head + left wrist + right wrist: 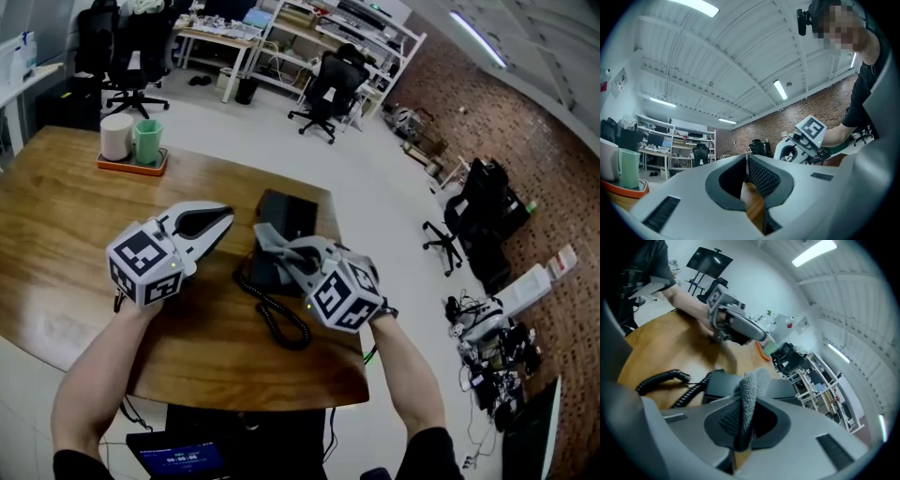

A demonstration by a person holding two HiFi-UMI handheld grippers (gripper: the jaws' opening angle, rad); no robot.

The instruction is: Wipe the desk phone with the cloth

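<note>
A black desk phone [292, 217] lies on the wooden table [56, 216], its coiled cord [278, 319] looping toward the front edge. My right gripper [281, 251] is shut on a grey cloth [272, 240], held over the phone's near end. In the right gripper view the cloth [751, 391] stands up between the jaws, just above the phone [723, 382] and beside the cord [663, 379]. My left gripper [223, 217] hovers left of the phone, shut and holding nothing. In the left gripper view it [747, 162] points out level over the table.
An orange tray [131, 165] with a white roll [115, 136] and a green cup [147, 142] sits at the table's far left. Office chairs [328, 89], shelves and desks stand beyond the table. The table's right edge runs close to the phone.
</note>
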